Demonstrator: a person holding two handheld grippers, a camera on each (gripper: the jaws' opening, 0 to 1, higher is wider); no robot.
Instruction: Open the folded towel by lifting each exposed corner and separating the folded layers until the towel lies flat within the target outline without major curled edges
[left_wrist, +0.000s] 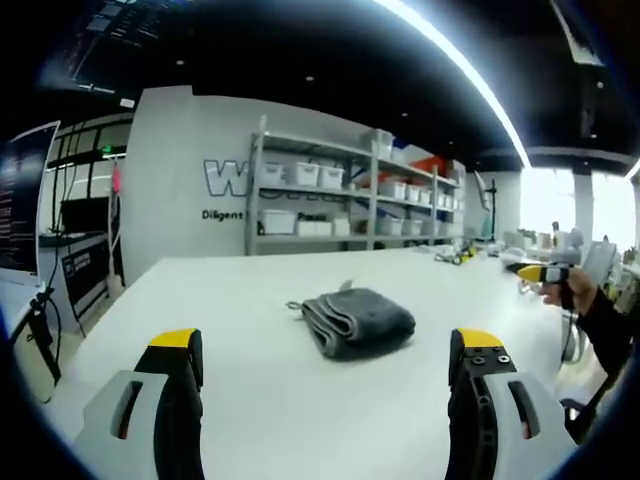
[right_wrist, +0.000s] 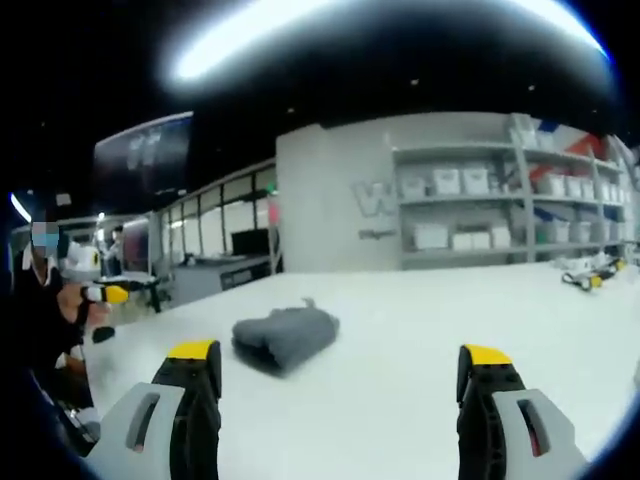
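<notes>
A folded dark grey towel (left_wrist: 357, 322) lies in a thick bundle on the white table (left_wrist: 220, 300), with a small corner sticking up at its far edge. My left gripper (left_wrist: 328, 350) hovers just short of it, its yellow-tipped jaws spread wide with nothing between them. In the right gripper view the same towel (right_wrist: 287, 333) sits left of centre on the table (right_wrist: 420, 330). My right gripper (right_wrist: 340, 355) is open and empty, a little back from the towel. A hand holds the right gripper (left_wrist: 545, 272) off the table's right side, and the left gripper (right_wrist: 105, 294) appears at the far left.
Grey shelves (left_wrist: 340, 195) with white bins stand against the lettered wall behind the table. A dark monitor (left_wrist: 20, 200) and cables stand at the left edge. Small yellow objects (right_wrist: 585, 275) lie on the far end of the table. A person's sleeve (left_wrist: 610, 330) is at the right.
</notes>
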